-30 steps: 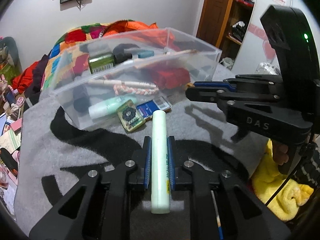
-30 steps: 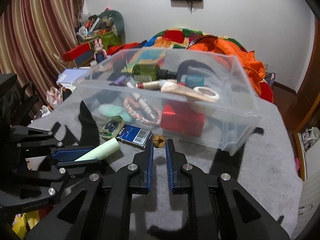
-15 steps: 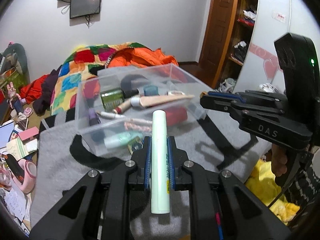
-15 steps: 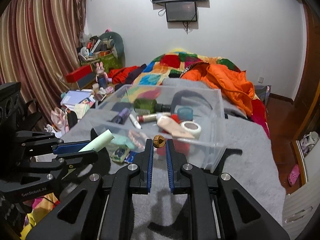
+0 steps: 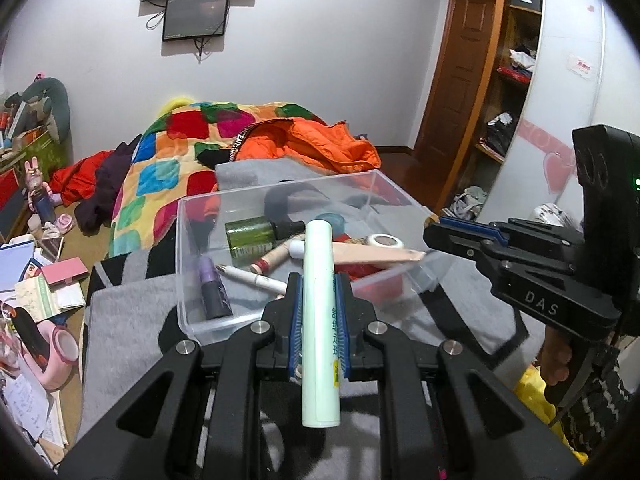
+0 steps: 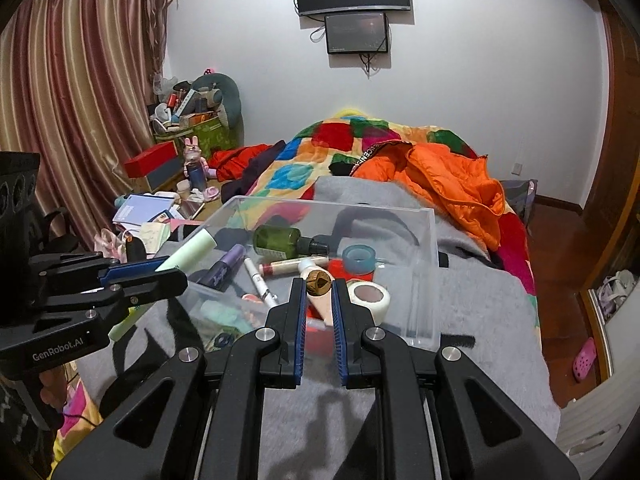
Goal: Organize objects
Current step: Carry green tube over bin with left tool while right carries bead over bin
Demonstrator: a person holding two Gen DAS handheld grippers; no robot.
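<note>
Left wrist view: left gripper is clamped on a pale green tube, which runs lengthwise btwn the blue pads w/ its far end sticking out past the fingertips, above the near wall of the clear bin. Just ahead inside the bin: purple tube to the left, white pen angled across, then a green bottle lying on its side w/ black cap pointing right, a beige tube and a tape roll further right. Bin sits on a grey blanket. Right gripper comes in from the right side, tips near the bin's right rim. Beyond the bin: orange jacket and patchwork quilt.

Right wrist view: right gripper pinches a small brown round thing at the very tips, held over the near part of the bin. Tape roll just right of the tips, blue ring a bit further. Left gripper to the left w/ the green tube poking over the bin's left edge. Quilt and jacket lie beyond.
</note>
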